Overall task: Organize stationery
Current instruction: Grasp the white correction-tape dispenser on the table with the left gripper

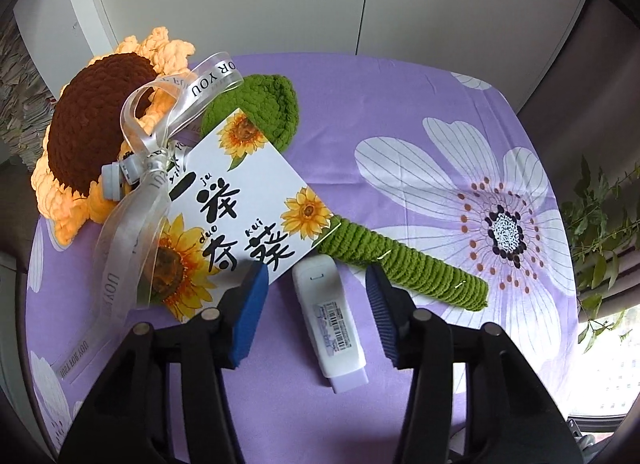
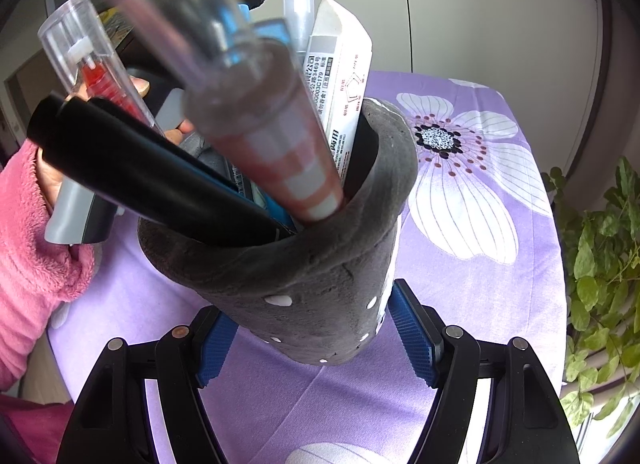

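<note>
- The card [image 1: 236, 208] tied to the crochet sunflower [image 1: 96, 128] bears large black Chinese characters with the small syllables "ju", "duo" and "kui"; the ribbon [image 1: 208, 76] reads "FOR YOU".
- The white glue stick [image 1: 330, 324], with a lilac end and a barcode label, lies flat on the counter [image 1: 400, 84] beside the flower's green stem [image 1: 404, 264].
- The left gripper [image 1: 316, 324] has its jaws spread wide, one on each side of the stick, touching nothing.
- The right gripper [image 2: 316, 340] has its jaws around the base of a grey plush holder [image 2: 304, 272] dotted white; whether they press it is unclear.
- Inside stand a black pen [image 2: 140, 176], clear pens [image 2: 92, 60], and a white eraser [image 2: 344, 76] with small Chinese print and "00003C179".
</note>
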The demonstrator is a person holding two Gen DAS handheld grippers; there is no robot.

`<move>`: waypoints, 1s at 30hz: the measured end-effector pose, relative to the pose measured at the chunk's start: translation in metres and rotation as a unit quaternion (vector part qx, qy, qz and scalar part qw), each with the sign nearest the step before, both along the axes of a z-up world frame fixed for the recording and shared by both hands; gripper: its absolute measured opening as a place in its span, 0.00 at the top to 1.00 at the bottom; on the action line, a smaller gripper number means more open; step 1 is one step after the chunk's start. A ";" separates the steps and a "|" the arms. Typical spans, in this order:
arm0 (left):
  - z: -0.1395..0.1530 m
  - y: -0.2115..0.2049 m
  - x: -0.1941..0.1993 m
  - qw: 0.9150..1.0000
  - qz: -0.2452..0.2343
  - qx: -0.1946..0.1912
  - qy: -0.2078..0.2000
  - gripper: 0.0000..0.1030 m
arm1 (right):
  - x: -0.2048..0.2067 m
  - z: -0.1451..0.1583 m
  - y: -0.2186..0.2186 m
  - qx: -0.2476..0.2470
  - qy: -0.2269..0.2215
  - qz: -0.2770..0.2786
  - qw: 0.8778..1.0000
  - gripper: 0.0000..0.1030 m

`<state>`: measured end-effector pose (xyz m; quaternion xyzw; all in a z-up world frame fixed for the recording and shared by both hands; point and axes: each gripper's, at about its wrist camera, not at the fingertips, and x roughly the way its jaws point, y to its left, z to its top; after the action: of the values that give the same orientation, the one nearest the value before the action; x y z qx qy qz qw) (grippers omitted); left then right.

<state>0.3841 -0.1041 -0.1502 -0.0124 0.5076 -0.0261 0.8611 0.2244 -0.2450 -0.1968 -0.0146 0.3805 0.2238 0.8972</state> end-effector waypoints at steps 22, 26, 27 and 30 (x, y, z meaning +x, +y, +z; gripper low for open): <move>-0.005 -0.005 -0.006 1.000 0.002 0.019 0.023 0.75 | 0.000 0.000 -0.001 0.002 0.002 0.000 1.000 0.28; -0.018 -0.006 0.006 0.999 0.008 0.022 0.040 0.72 | 0.000 0.000 -0.002 0.002 0.002 0.000 1.000 0.28; -0.019 -0.007 0.008 0.999 0.011 0.031 0.039 0.72 | 0.001 0.000 -0.001 0.002 0.002 0.000 1.000 0.28; -0.017 -0.006 0.012 0.999 0.005 0.023 0.041 0.79 | 0.002 0.000 -0.001 0.002 0.002 0.000 1.000 0.28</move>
<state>0.3959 -0.1101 -0.1674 0.0041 0.5430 -0.0098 0.8397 0.2261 -0.2463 -0.1972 -0.0120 0.3818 0.2250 0.8963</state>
